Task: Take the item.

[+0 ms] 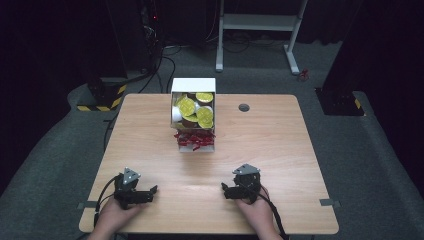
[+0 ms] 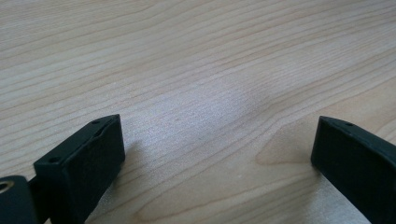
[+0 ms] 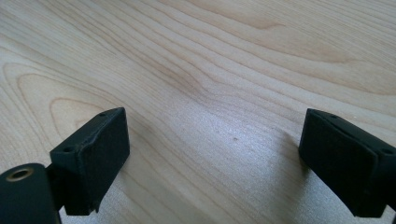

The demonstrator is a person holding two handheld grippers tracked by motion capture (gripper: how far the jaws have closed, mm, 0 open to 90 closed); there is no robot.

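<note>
Our left gripper [image 1: 150, 191] and right gripper [image 1: 226, 190] rest on the surface [image 1: 280, 150], jaws apart and empty, the white box [image 1: 194, 86] (gold-lidded cups, red wrappers) lying well apart around twelve o'clock, roughly midway between both, long axis pointing away.

My tabletop [image 2: 196, 70] is pale wood with smooth, matt grain. Each tool [image 3: 215, 158] has matt black plastic. At twelve o'clock, the white box [image 1: 193, 86] looks like cardboard holding glossy gold-foil lids [image 1: 187, 106].
</note>
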